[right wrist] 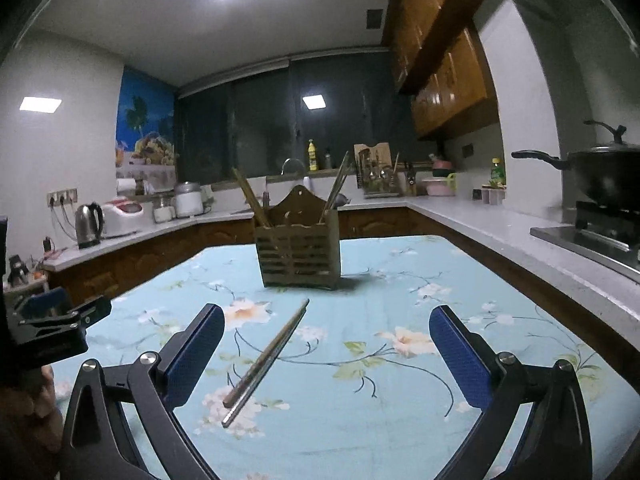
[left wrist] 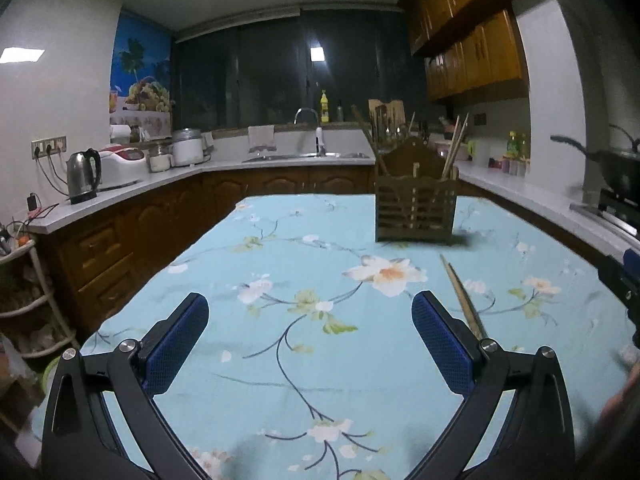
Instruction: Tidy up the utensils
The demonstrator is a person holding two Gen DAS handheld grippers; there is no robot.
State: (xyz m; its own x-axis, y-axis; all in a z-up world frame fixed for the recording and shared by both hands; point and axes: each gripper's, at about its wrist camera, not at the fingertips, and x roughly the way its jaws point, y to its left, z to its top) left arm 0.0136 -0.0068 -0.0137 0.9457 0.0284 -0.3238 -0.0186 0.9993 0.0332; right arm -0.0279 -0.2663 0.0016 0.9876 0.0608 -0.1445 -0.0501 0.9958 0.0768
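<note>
A brown slatted wooden utensil holder [left wrist: 416, 211] stands on the table with chopsticks leaning out of both ends; it also shows in the right wrist view [right wrist: 298, 256]. A pair of chopsticks [right wrist: 266, 362] lies flat on the floral tablecloth, between the holder and my right gripper; in the left wrist view the pair [left wrist: 464, 296] lies just right of my right-hand finger. My left gripper [left wrist: 310, 344] is open and empty above the cloth. My right gripper [right wrist: 326, 356] is open and empty, with the chopsticks lying between its fingers, nearer the left one.
The table [left wrist: 280, 360] has a light blue floral cloth. My left gripper shows at the left edge of the right wrist view [right wrist: 52, 324]. Kitchen counters run behind and to the right, with a kettle [left wrist: 83, 176], a sink [left wrist: 308, 155] and a wok on a stove [right wrist: 600, 176].
</note>
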